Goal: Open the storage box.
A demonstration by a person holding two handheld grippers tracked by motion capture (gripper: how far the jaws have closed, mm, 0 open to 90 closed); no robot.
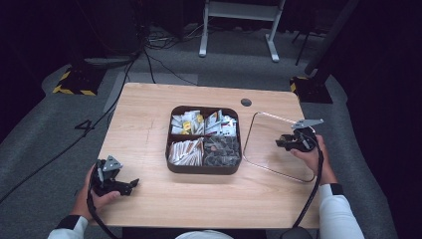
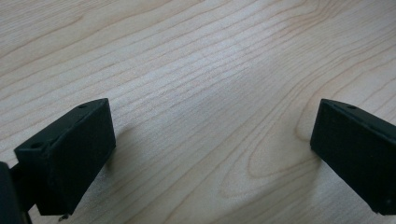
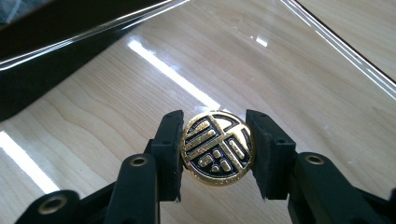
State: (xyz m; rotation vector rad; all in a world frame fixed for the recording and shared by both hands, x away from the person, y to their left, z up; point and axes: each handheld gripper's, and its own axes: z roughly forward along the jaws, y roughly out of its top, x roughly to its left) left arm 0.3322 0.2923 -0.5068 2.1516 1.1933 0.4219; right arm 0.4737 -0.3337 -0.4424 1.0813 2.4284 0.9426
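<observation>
Right gripper (image 3: 217, 154) pinching lid knob (image 3: 217, 148), jaws on either side. Clear lid (image 1: 278, 167) flat on table (image 1: 144, 124), just right of box (image 1: 203, 169). Left gripper (image 2: 210, 154) spread, empty, well left of box.

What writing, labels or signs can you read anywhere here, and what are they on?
Round black knob with gold inlay, clamped in the right tool on the clear square lid: a gold ornamental sign like a stylised character, not readable as a word.
Packets in the dark brown four-compartment box: any print is too small and blurred to read.
Light wooden table: no text.
</observation>
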